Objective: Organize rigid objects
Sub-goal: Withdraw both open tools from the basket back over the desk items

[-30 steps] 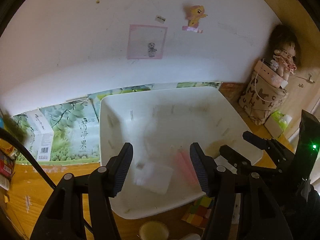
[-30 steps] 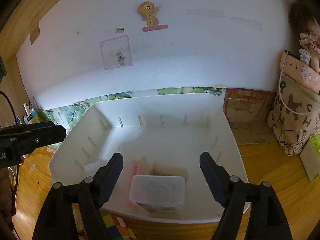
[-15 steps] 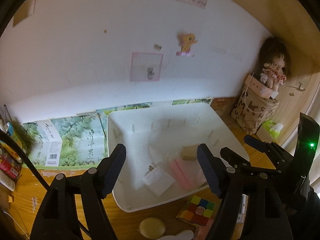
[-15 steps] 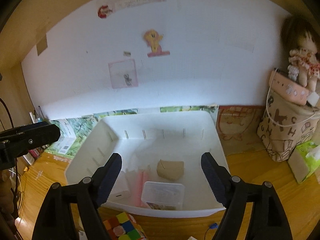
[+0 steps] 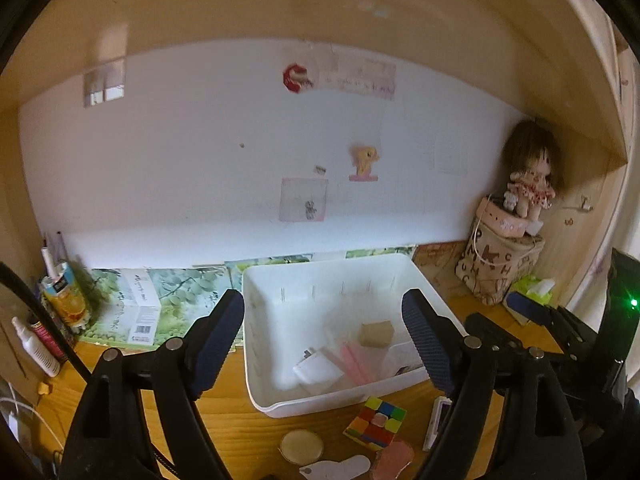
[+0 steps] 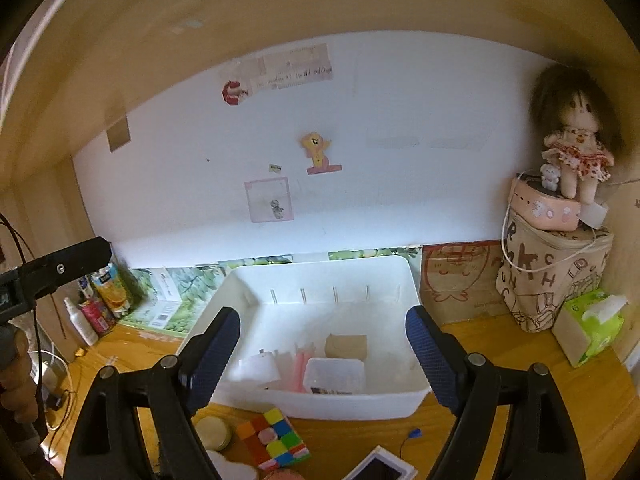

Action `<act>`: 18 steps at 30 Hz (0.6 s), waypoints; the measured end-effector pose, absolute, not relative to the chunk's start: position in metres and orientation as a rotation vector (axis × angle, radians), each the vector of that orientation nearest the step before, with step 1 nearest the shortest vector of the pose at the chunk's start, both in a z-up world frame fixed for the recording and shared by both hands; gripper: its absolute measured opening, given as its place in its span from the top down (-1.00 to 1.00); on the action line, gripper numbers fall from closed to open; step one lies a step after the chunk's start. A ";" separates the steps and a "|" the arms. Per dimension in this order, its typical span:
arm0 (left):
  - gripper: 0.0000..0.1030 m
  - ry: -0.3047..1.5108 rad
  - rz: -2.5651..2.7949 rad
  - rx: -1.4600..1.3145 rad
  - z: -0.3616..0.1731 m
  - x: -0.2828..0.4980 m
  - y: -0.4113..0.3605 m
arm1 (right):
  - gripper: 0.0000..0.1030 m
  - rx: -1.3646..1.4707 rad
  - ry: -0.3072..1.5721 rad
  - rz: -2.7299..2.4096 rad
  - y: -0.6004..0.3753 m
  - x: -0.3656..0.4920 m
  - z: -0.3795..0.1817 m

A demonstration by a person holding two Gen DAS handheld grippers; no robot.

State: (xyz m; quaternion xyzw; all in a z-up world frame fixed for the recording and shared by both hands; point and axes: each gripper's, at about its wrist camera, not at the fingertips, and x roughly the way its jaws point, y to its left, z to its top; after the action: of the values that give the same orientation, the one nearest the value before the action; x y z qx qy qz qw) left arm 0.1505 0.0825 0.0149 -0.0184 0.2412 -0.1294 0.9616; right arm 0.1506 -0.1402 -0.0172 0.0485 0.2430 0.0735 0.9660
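Both grippers, left gripper [image 5: 323,338] and right gripper [image 6: 323,352], hang wide open and empty above the white bin [image 6: 340,406]; a careless reach toward the puzzle cube [image 6: 274,442] just before it could nudge the round tin [image 6: 214,434] beside it.

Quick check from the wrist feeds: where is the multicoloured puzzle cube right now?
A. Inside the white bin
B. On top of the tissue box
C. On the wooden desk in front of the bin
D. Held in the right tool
C. The puzzle cube lies on the wooden desk just outside the near wall of the white bin; both the left tool and the right tool are open and empty.
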 end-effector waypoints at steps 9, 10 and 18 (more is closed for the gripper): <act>-0.63 0.502 -0.191 -0.075 0.027 0.111 0.085 | -0.66 0.126 0.528 0.171 -0.156 0.115 -0.014; -0.63 0.503 -0.185 -0.079 0.028 0.106 0.085 | -0.66 0.130 0.535 0.176 -0.158 0.111 -0.015; -0.63 0.527 -0.143 -0.103 0.023 0.072 0.082 | -0.66 0.175 0.608 0.201 -0.169 0.090 -0.026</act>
State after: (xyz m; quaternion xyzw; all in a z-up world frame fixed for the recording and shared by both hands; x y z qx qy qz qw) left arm 0.0719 0.0817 0.0231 -0.0510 0.2602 -0.0708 0.9616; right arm 0.0900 -0.1690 -0.0259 0.0857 0.2983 0.0988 0.9455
